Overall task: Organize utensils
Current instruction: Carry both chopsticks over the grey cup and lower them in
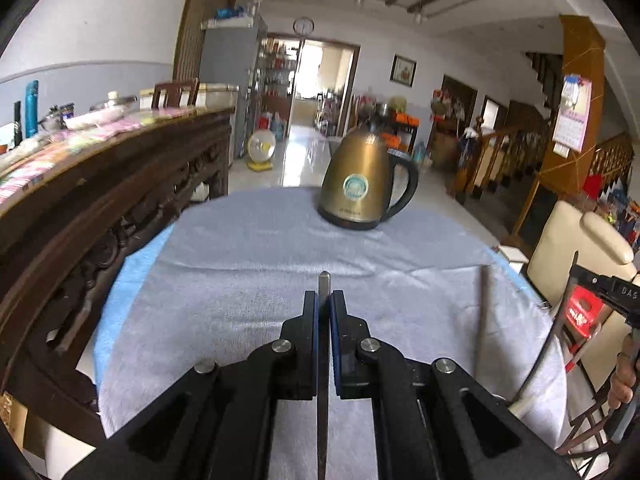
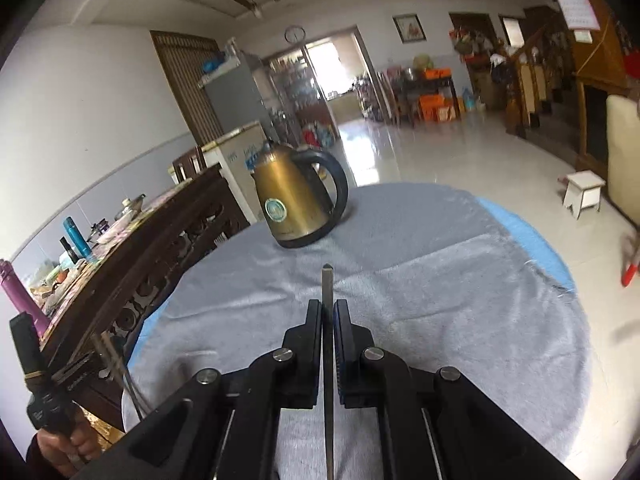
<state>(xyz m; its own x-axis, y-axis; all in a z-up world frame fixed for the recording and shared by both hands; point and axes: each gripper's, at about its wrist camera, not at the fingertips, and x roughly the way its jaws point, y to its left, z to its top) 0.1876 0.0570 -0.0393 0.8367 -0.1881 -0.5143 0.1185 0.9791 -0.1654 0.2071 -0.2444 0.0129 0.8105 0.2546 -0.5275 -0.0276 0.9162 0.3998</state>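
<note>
Two grippers are each pinching a thin, flat metal utensil edge-on. Between the nearly closed blue-padded jaws of the left gripper [image 1: 324,300], a slim grey utensil handle [image 1: 323,284] is sticking forward, its pointed tip showing just past the fingertips. The right gripper [image 2: 327,308] is clamping a second utensil handle [image 2: 327,280] the same way, narrow and dull steel, running back under the camera. What kind of utensil each one is cannot be told, since the working ends are hidden.

Beneath both, a fuzzy grey cloth [image 1: 248,264] is covering a round table, with a blue underlayer [image 2: 520,224] peeking out along the rim. Wide bare cloth is lying ahead of the fingertips, creased in shallow folds. Farther on, a brass-coloured kettle [image 1: 358,184] with a black loop grip and a round teal label is standing upright near the far edge. A dark carved wooden sideboard [image 1: 100,216] is crowding the table's left side, while glossy pale floor tiles [image 2: 460,148] are stretching away on the right.
</note>
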